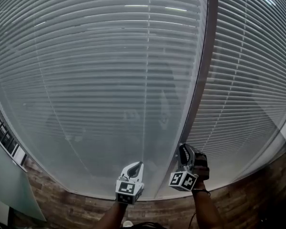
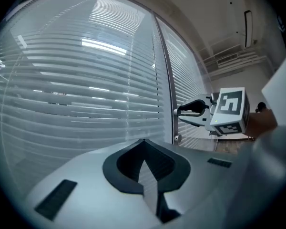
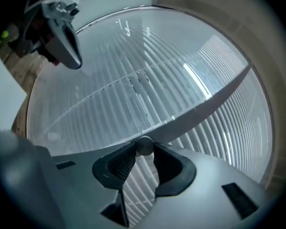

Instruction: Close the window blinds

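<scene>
Blinds (image 1: 109, 80) ahead — right hand-held gripper (image 3: 144, 148) pinches a knob (image 3: 144, 144).

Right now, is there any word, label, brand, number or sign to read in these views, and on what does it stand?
No readable text in any view.
On the left tool, the left cube: black-and-white squares only, no letters.
On the right tool, the right cube: the same.
The blinds and the round knob gripped by the right tool: bare.
</scene>
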Motion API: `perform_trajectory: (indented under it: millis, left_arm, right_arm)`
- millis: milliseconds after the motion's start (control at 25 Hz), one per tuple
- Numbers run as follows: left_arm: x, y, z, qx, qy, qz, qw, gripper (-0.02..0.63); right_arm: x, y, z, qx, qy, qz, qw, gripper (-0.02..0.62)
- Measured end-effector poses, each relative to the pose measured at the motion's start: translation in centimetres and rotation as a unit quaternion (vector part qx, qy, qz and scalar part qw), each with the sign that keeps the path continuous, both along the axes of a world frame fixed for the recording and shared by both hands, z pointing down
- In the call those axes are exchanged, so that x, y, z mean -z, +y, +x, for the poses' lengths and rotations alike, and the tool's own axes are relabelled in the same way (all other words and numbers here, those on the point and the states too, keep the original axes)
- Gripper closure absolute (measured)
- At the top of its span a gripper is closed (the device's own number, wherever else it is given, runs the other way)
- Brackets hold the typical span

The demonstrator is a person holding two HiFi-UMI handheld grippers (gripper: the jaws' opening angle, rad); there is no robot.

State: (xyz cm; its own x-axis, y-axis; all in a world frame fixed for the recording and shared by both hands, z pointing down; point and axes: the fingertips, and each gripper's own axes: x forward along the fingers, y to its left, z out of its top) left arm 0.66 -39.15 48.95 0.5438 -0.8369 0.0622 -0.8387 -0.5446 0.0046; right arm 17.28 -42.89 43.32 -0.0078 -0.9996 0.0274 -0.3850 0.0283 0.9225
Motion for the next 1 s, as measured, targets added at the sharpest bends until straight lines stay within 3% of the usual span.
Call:
perform_trajectory:
  millis: [160,280,760,1000]
  left_arm:
    - [0.06,0.3,0.11,-0.003,-0.001,0.0,1.0,0.606]
    - [0.04,0.29,0.23,-0.004,-0.002,0.001,1.0,0.606]
    - [0.22,0.62,0.21,-0.001,-0.001,0.0,1.0,0.606]
    - [0.7,0.75,-0.13,0.005,-0.001,0.009,0.9999,0.606]
  right_arm:
    - [-0.26,0.16,-0.12,0.007,0.099,-0.003,0.995,0.474]
    - [-0.21,0.14,-0.12,0.012,0.13,-0.005,0.991,0.473]
    - [-0.21,0.1,-0.16,0.01,0.125,-0.002,0.992,0.472]
    - [-0.09,0.26,-0.24,0.002,0.113,0.023,0.993,0.472]
